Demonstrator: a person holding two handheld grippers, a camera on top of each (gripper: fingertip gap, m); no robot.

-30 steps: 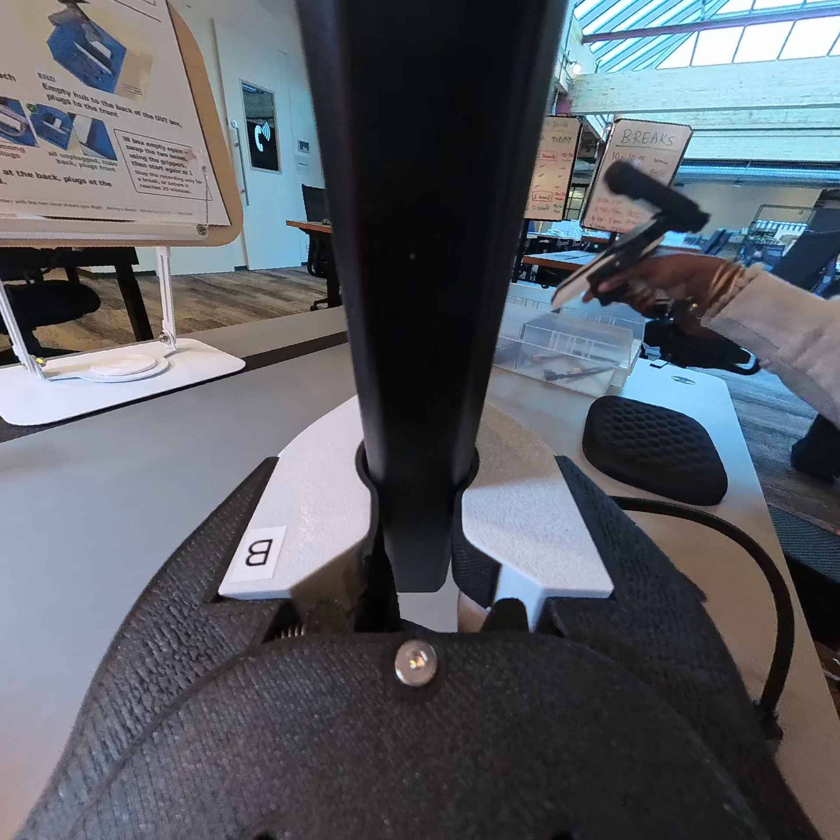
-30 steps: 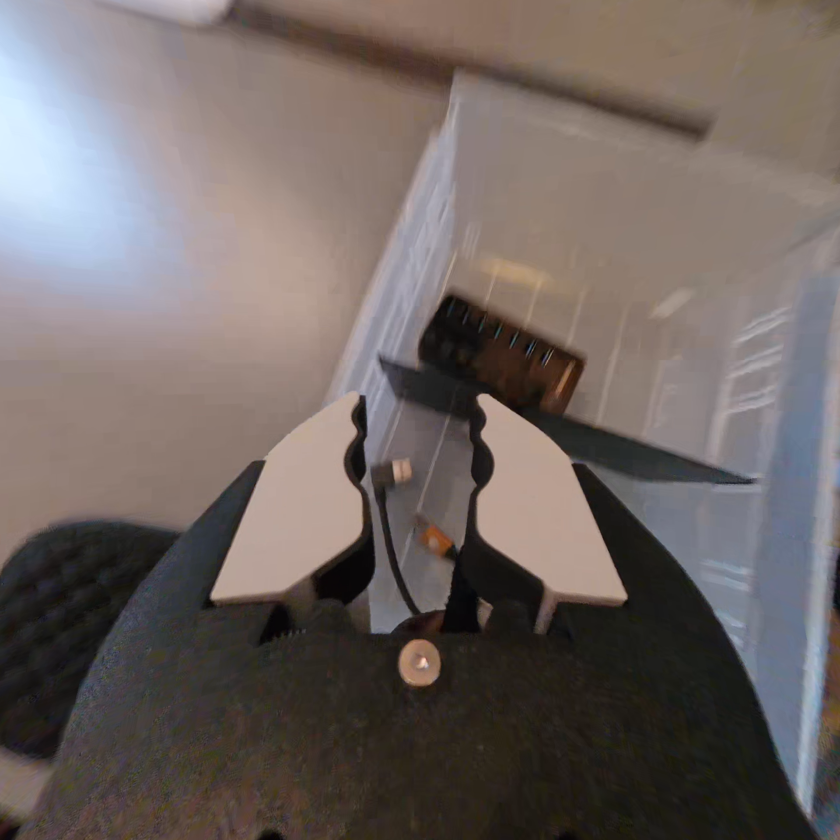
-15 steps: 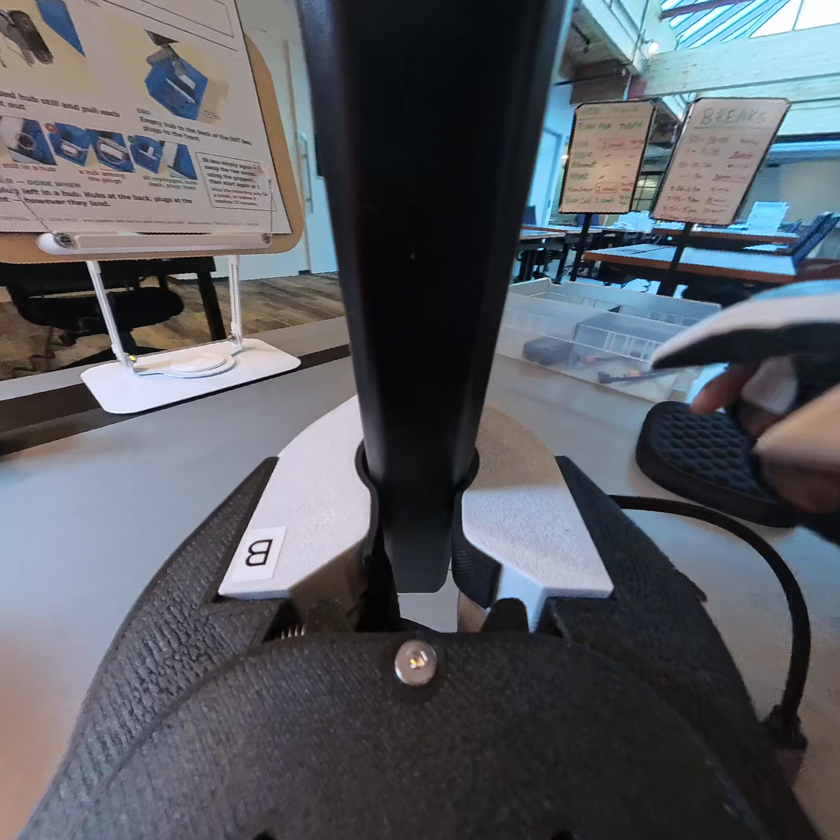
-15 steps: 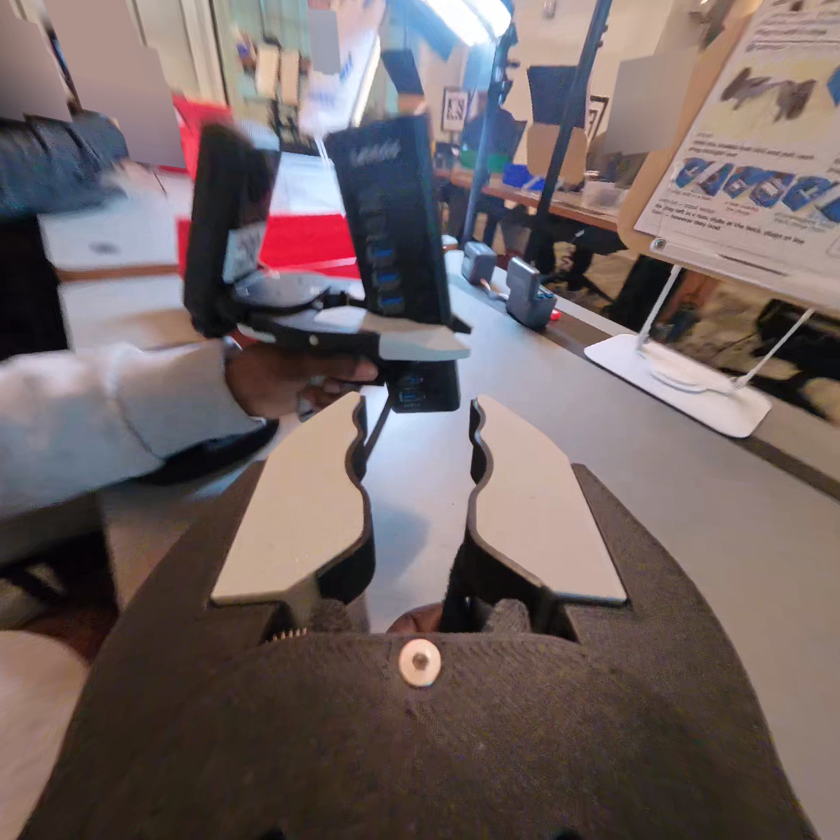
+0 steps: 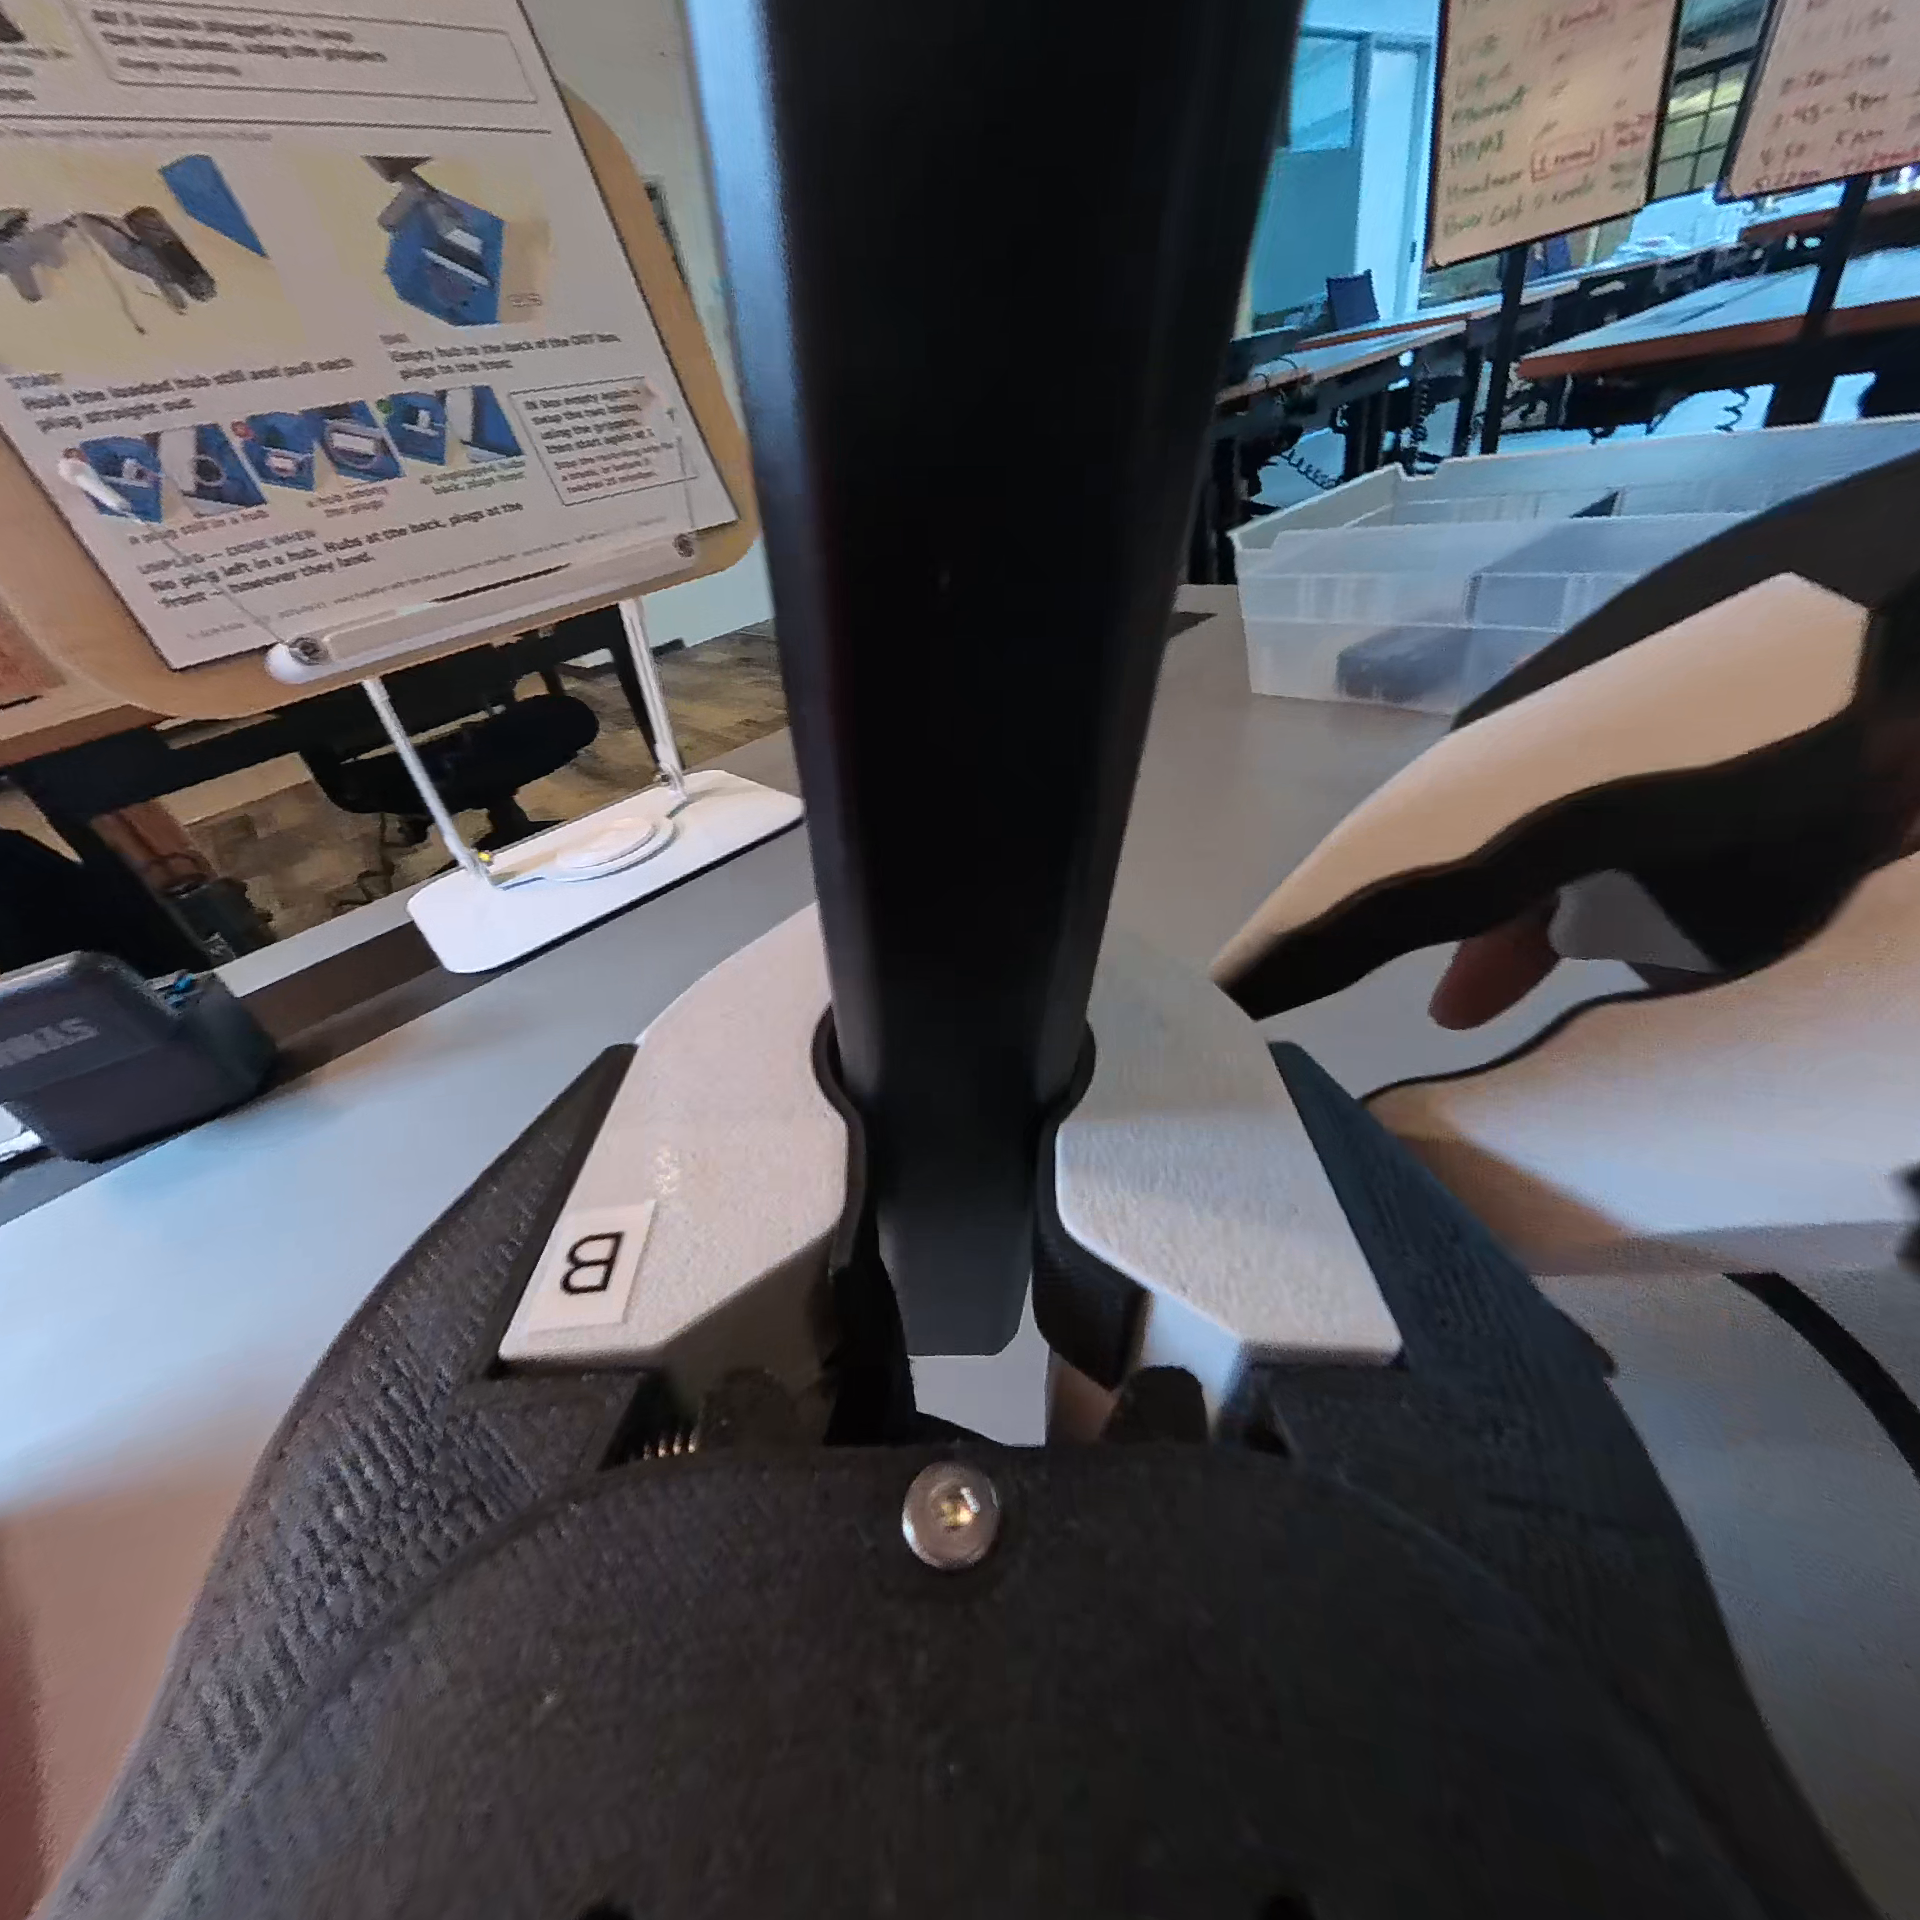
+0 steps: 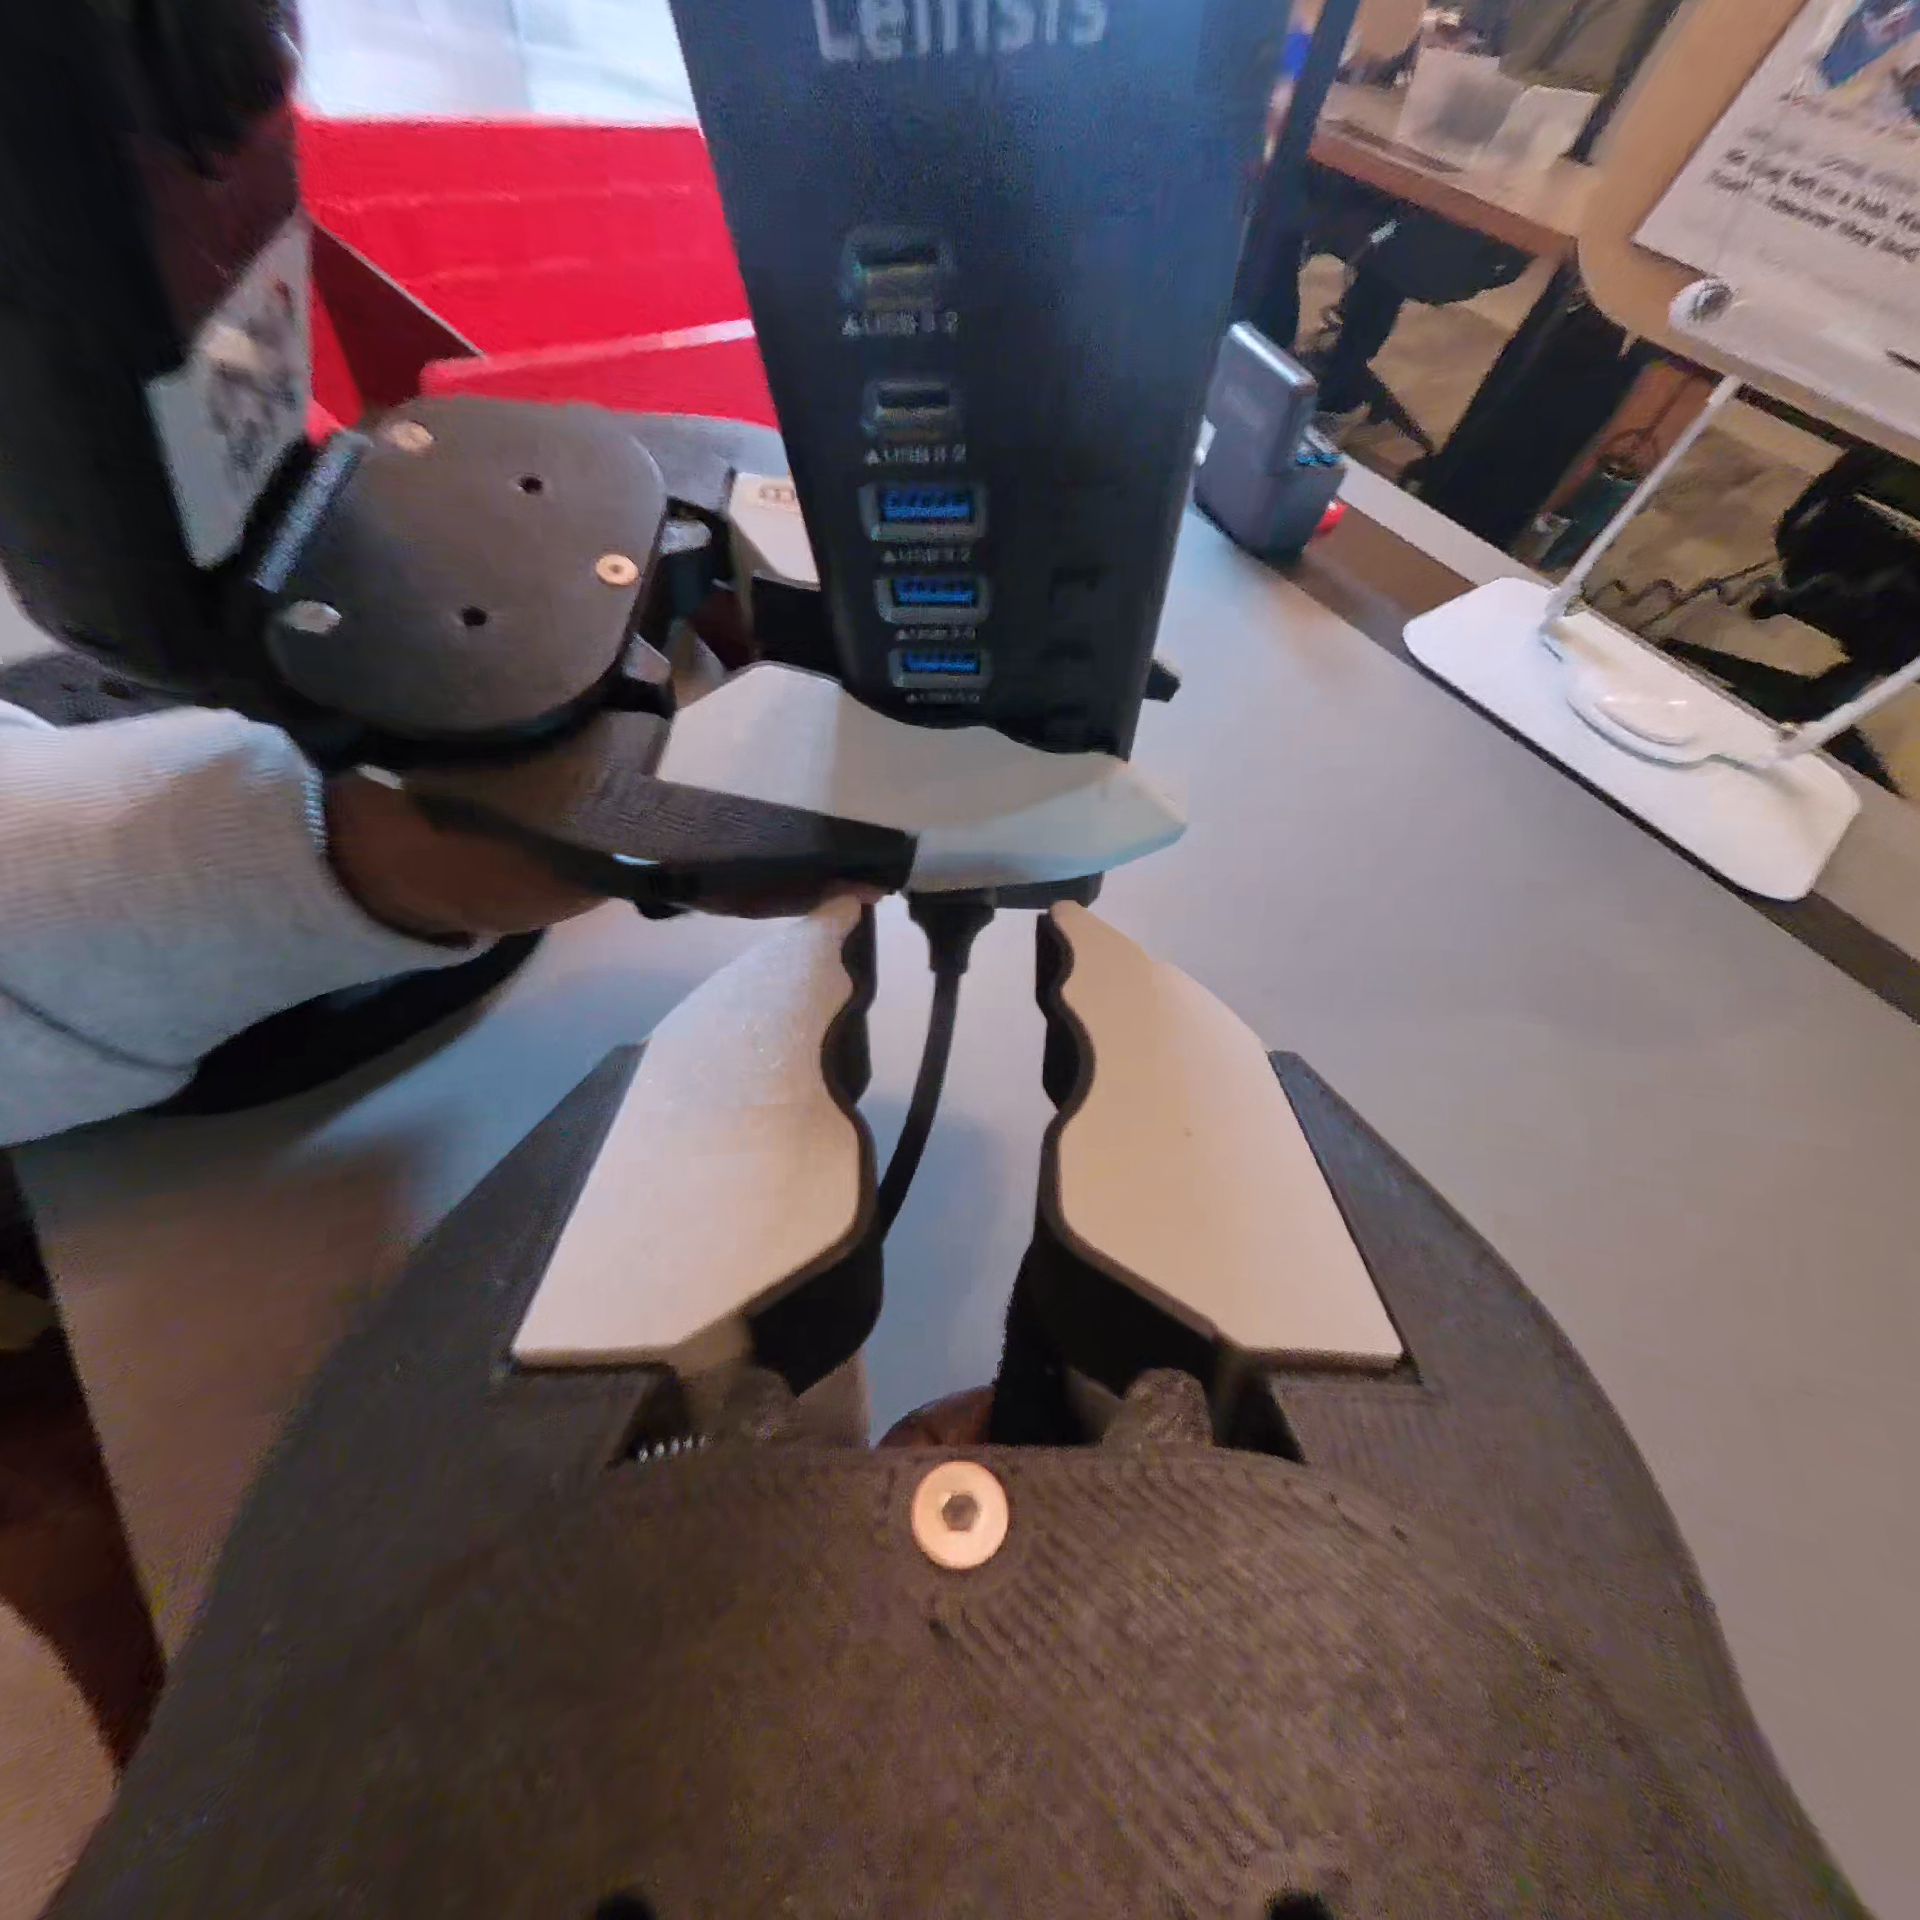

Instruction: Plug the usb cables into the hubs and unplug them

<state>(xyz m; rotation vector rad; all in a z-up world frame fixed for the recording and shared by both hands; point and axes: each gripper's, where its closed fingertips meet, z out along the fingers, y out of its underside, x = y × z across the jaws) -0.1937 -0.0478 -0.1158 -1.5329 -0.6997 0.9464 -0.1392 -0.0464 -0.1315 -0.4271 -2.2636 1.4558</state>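
Note:
My left gripper [image 5: 956,1049] is shut on a black USB hub [image 5: 997,520] and holds it upright above the grey table. In the right wrist view the hub [image 6: 1018,416] shows a row of ports, the lower ones blue, and the left gripper [image 6: 1039,800] clamps its lower end. A black cable [image 6: 920,1101] hangs from the hub's bottom end and runs between the fingers of my right gripper [image 6: 951,925]. The right gripper is open, just under the hub, and not touching the cable. It also shows in the left wrist view [image 5: 1351,935], close on the right.
An instruction board [image 5: 312,343] on a white stand [image 6: 1621,717] stands at the table's back. Clear plastic bins [image 5: 1382,582] with a black hub [image 5: 1392,665] inside are at the back right. A dark grey device [image 5: 114,1060] sits at the left.
My right gripper has swung from above the clear bin over to the hub and come up close under its lower end. The left gripper still holds the hub.

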